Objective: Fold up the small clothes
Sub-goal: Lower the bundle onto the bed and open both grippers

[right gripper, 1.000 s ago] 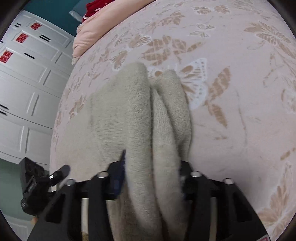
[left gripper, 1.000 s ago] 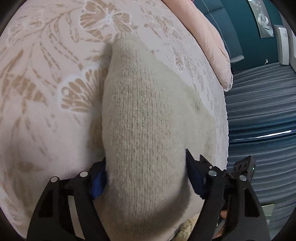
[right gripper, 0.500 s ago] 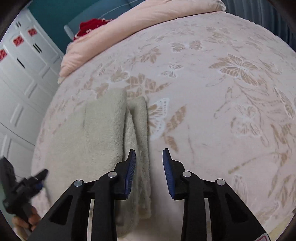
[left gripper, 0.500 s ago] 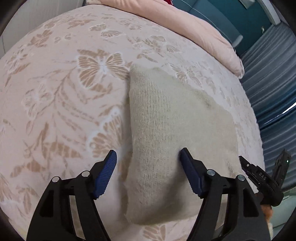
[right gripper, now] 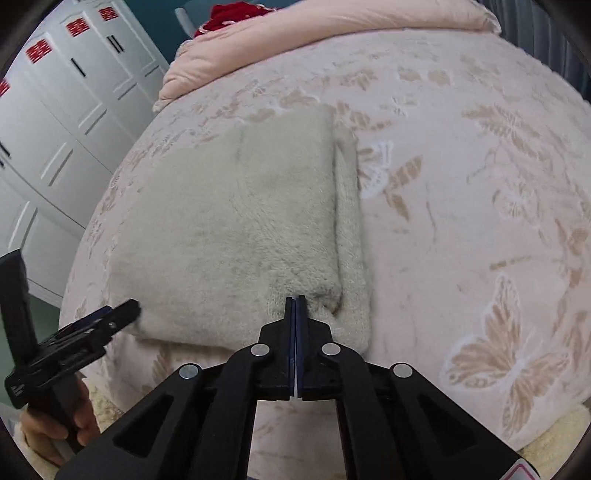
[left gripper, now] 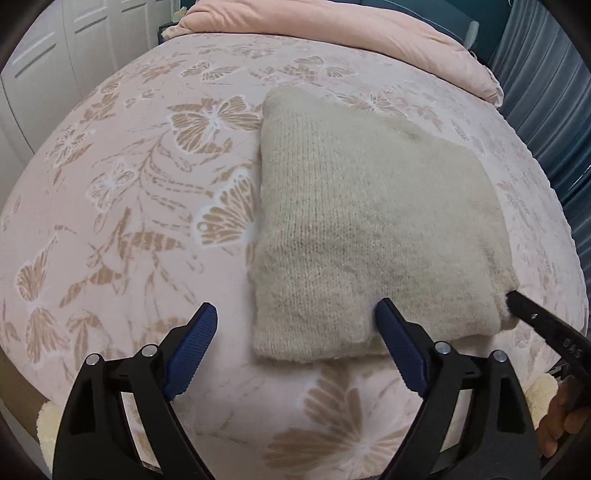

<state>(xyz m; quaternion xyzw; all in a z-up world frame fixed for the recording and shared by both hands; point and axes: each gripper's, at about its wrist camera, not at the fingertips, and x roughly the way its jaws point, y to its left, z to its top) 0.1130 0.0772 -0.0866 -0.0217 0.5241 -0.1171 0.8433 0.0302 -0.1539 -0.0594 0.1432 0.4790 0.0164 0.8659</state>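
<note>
Jaws of the left tool (left gripper: 295,332) are standing wide apart with nothing pressed between the blue pads; they have just been opening further, and only the near left corner of the folded beige knitted garment (left gripper: 362,229) is lying in the gap below them, untouched. Jaws of the right tool (right gripper: 295,306) have just been closing and are now shut pad against pad. Its tip is seen over the near right edge of the garment, but no fabric is showing between the pads, so it seems to be gripping nothing.

Both tools are sitting just at the near edge of the garment, which is lying as a thick, roughly square bundle on the pink bed cover with the tan butterfly pattern (left gripper: 147,184), close to the near right border of the bed. Behind it a plain pink quilt (left gripper: 332,33) is lying across the far end of the bed.

In my judgement the fold is finished and the step in hand is letting go and tidying. To do it well, the person should lift both tools straight away so the pads are not dragging the fuzzy knit, and the closed right tool could press the loose layers at the right edge flat.
</note>
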